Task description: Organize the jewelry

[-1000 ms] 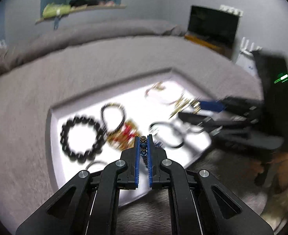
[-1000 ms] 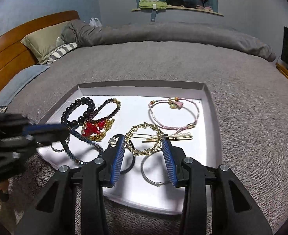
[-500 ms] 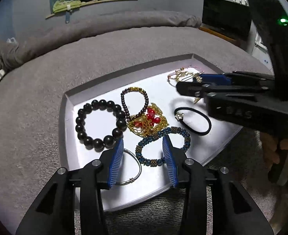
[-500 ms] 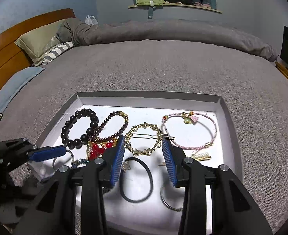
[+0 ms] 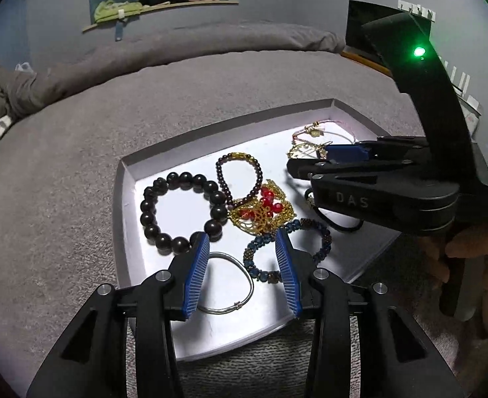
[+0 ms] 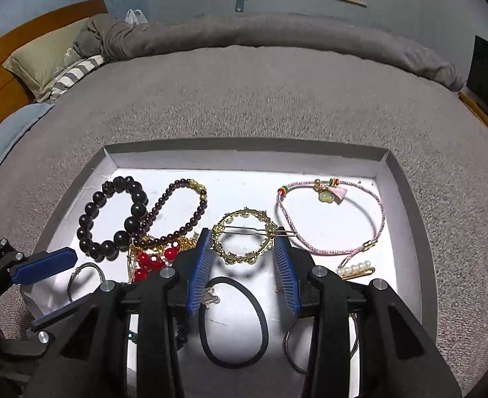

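In the left wrist view, a white tray (image 5: 127, 199) is seen on a grey bed (image 5: 61, 165). A big black bead bracelet (image 5: 182, 212) is laid near the tray's left wall. Just right of it, a dark red bead bracelet (image 5: 239, 179) and a gold and red chain (image 5: 264, 210) are touching. A thin silver ring (image 5: 230, 282) and a blue bead bracelet (image 5: 287, 248) are laid at the tray's near edge. The left gripper (image 5: 242, 272) is held open above these two, and nothing is gripped.

In the right wrist view, the tray (image 6: 244, 147) is seen from the front. A pink cord bracelet (image 6: 333, 219) is laid by the tray's right wall, with a pearl clip (image 6: 355, 270) just below it. A gold round clip (image 6: 244, 235) is laid in the middle, and a black hair tie (image 6: 234, 321) nearer the front. The right gripper (image 6: 244, 265) is held open above them, gripping nothing.
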The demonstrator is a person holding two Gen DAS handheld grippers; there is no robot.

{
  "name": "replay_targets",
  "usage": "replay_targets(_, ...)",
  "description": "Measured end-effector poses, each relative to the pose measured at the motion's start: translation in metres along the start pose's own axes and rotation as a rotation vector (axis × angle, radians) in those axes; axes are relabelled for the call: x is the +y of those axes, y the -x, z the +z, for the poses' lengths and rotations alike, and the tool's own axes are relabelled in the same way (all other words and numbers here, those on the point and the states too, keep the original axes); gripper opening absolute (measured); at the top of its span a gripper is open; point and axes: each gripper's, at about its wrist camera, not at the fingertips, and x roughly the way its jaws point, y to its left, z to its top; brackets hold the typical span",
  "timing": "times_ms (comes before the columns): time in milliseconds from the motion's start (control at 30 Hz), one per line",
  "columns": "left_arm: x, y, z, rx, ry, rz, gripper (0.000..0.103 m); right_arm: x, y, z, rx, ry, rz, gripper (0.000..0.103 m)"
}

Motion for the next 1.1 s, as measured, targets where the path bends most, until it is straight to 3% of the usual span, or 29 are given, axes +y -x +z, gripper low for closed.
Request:
replay_targets(133, -0.001, -0.002, 0.0, 0.004, -0.006, 0.005, 0.045, -0.001, 0.002, -0.001, -0.006, -0.007, 0.007, 0.04)
replay_targets(233, -0.003, -0.003, 0.0, 0.003, -0.012, 0.008, 0.045, -0.006, 0.006, -0.002, -0.023, -0.021, 0.026, 0.057)
replay_targets(333, -0.005, -0.002, 0.0, -0.001, -0.014, 0.012, 0.047, -0.009, 0.013, -0.003, -0.047, -0.031, 0.025, 0.057)
replay_targets(400, -0.005, 0.0, -0.002, -0.005, -0.011, 0.014, 0.053, -0.015, 0.023, -0.004, -0.064, -0.043, 0.031, 0.058)
replay_targets(700, -0.01, 0.028, -0.006, -0.061, 0.002, 0.013, 0.082, -0.047, 0.091, -0.024, -0.178, -0.133, 0.036, 0.083)
replay_targets(1100, -0.031, 0.074, -0.029, -0.141, 0.034, 0.013, 0.094, -0.06, 0.137, -0.079, -0.21, -0.113, -0.005, 0.097)
